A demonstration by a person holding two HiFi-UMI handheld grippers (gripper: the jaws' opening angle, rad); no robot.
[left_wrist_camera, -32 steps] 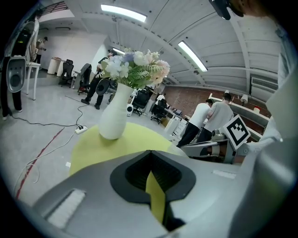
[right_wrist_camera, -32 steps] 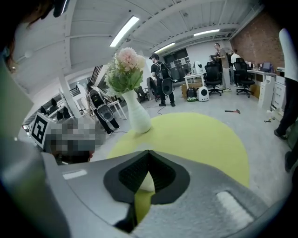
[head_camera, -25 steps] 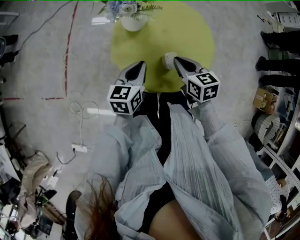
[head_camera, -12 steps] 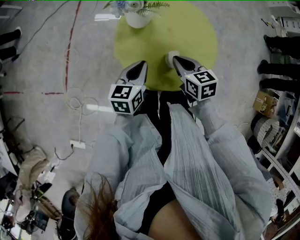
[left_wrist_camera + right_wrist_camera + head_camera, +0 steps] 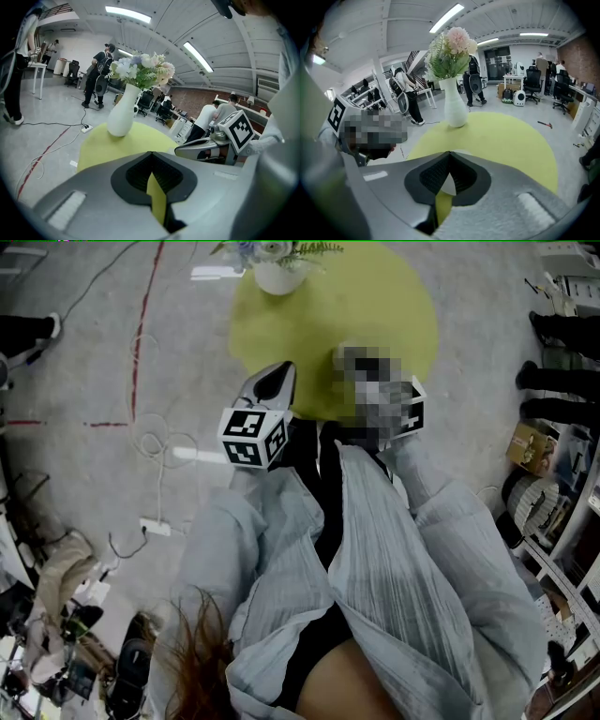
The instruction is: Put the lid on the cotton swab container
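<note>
Table (image 5: 309,324): round, matte yellow-green top.
Vase (image 5: 121,115): smooth, white, curvy, at the table's far edge.
Container (image 5: 448,183): just a white sliver on the table, behind the right tips; can't tell about the lid.
Left gripper (image 5: 151,154): ribbed black pads (image 5: 136,175), tips pinched together, empty.
Right gripper (image 5: 450,154): tips pinched together too.

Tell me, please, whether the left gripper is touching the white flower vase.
Apart. The head view shows the left gripper at the yellow table's near edge, the vase at its far edge, bare tabletop between.
</note>
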